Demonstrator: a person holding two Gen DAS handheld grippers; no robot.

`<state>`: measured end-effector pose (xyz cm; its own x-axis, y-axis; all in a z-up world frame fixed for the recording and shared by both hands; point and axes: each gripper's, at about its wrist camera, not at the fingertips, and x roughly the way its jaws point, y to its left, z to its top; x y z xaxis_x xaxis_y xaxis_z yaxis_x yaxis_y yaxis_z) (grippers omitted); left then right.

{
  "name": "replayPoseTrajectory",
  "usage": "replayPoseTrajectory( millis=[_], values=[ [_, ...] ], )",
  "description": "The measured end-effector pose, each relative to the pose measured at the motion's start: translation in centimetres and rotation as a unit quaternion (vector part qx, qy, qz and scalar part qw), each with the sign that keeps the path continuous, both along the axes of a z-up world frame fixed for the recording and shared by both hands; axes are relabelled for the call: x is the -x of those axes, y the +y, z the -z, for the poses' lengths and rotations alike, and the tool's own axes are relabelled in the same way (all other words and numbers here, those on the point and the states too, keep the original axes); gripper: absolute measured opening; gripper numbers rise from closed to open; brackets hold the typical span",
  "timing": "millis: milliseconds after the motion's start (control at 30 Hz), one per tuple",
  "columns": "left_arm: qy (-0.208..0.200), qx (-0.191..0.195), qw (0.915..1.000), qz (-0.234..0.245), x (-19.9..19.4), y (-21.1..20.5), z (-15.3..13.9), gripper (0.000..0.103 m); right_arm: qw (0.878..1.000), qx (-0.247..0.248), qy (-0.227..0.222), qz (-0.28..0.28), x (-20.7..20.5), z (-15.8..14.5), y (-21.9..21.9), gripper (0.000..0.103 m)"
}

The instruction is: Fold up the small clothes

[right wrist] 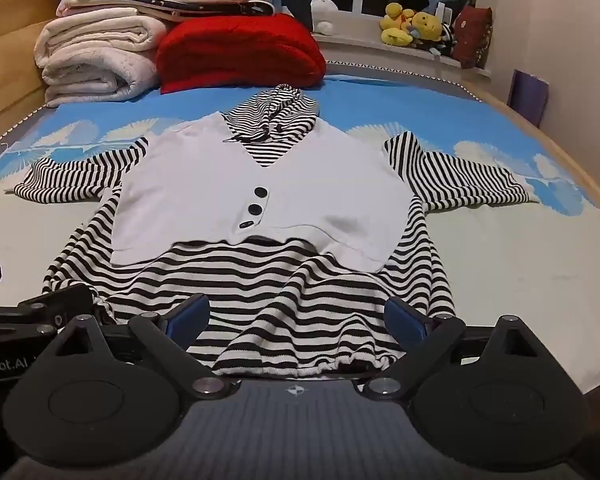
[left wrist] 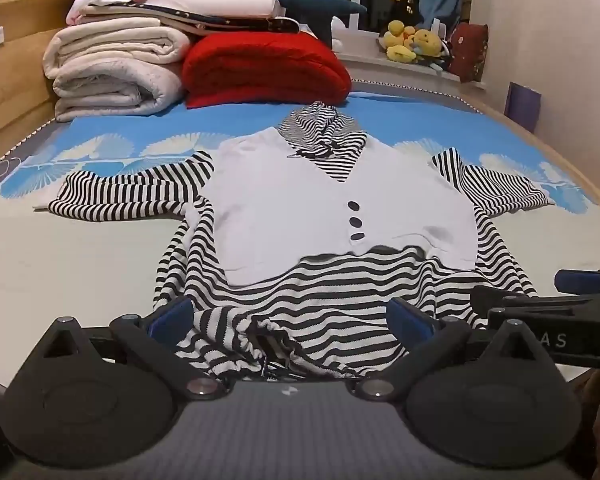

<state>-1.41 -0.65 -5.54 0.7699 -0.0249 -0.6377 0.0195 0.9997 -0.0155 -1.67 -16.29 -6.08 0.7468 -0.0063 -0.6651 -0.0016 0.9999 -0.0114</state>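
My left gripper (left wrist: 292,316) and right gripper (right wrist: 296,316), jaws spread, flank the hem of the black-and-white striped hooded top (right wrist: 260,280) (spread flat on the bed (right wrist: 540,280)); next, I judge, pinch and fold upward.

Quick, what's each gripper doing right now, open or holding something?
Left gripper: open, jaws wide apart over the hem of the striped hooded top, gripping nothing.
Right gripper: open, jaws spread above the same hem, gripping nothing.
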Motion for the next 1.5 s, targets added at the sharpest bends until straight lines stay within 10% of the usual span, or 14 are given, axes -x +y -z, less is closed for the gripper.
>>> replayPoseTrajectory(
  millis=[1500],
  values=[
    [-0.004, -0.018, 0.9997, 0.016, 0.0, -1.0, 0.5, 0.102, 0.999, -0.012, 0.030, 0.003, -0.4, 0.0, -0.7, 0.084]
  ],
)
